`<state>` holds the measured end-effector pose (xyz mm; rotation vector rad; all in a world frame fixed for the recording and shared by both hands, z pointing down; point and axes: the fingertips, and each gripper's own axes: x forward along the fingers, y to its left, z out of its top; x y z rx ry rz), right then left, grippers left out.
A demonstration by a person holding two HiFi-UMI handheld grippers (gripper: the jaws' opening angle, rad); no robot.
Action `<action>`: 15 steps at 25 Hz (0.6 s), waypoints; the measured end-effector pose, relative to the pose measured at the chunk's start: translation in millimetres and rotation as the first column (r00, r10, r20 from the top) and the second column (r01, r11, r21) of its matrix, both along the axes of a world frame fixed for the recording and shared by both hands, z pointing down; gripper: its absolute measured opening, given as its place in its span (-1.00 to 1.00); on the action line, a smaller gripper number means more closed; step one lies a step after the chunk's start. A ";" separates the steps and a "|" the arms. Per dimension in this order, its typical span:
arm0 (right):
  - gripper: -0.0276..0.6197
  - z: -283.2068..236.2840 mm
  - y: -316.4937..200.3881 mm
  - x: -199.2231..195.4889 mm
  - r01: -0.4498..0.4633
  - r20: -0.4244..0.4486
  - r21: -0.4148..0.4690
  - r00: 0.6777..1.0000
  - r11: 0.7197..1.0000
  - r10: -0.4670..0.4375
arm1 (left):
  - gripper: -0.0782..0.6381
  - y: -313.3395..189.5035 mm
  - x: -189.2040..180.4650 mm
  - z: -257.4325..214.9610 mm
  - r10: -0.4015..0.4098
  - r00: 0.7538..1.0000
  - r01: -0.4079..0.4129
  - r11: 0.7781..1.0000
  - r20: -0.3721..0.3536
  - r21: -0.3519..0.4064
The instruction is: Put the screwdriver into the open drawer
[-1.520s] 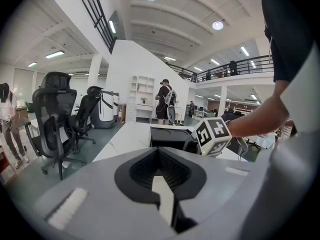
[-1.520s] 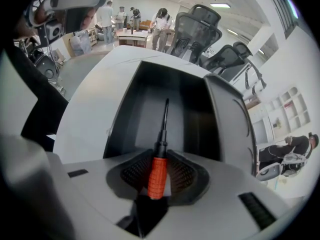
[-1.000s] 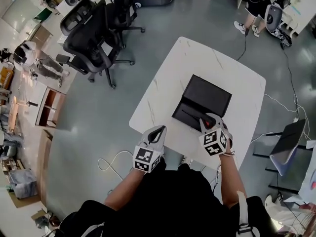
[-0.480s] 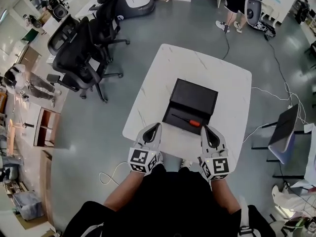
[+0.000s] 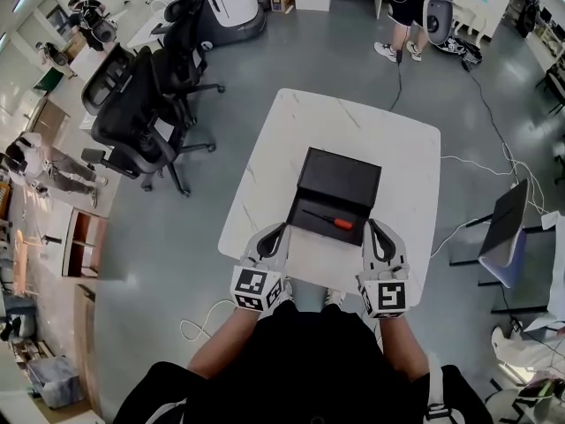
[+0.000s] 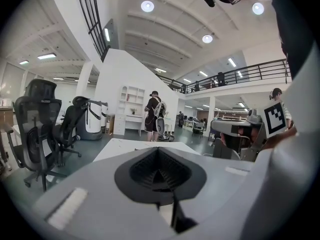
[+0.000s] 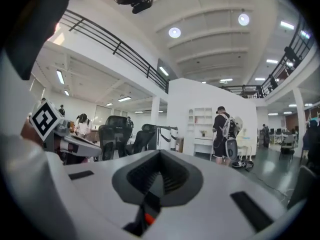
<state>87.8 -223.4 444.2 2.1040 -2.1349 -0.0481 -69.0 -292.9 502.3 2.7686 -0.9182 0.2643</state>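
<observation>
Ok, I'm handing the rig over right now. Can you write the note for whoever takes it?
Left gripper: shut, empty, at the near edge of the white table.
Right gripper: shut, empty, at the same edge, just right of the drawer front and not touching it.
Screwdriver: lies inside the open drawer of the black box, with its red handle to the right in the head view.
Done: the screwdriver is in the drawer and released.
Left: nothing for the placing. The drawer stands open; shut it only if asked.

A red-handled screwdriver (image 5: 332,221), a black drawer (image 5: 308,227), a white table (image 5: 408,159) veined grey, a grey floor (image 5: 231,122).
</observation>
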 end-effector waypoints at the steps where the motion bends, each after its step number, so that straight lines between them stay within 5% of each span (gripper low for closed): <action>1: -0.90 -2.4 -0.1 -3.6 0.007 -0.047 -0.001 0.999 1.000 -0.007 | -0.76 -0.2 -1.0 -1.9 -0.002 1.000 0.002 1.000 -0.001 0.003; 4: -0.90 -6.6 -1.5 -15.3 0.030 -0.146 -0.009 0.989 1.000 -0.031 | -0.76 -1.9 -4.8 -3.6 -0.002 1.000 0.002 1.000 -0.004 0.010; 15: -0.90 -5.6 -8.9 -20.7 0.031 -0.111 0.003 0.993 1.000 -0.031 | -0.76 -8.2 -11.3 -2.4 0.000 1.000 0.000 1.000 0.014 0.019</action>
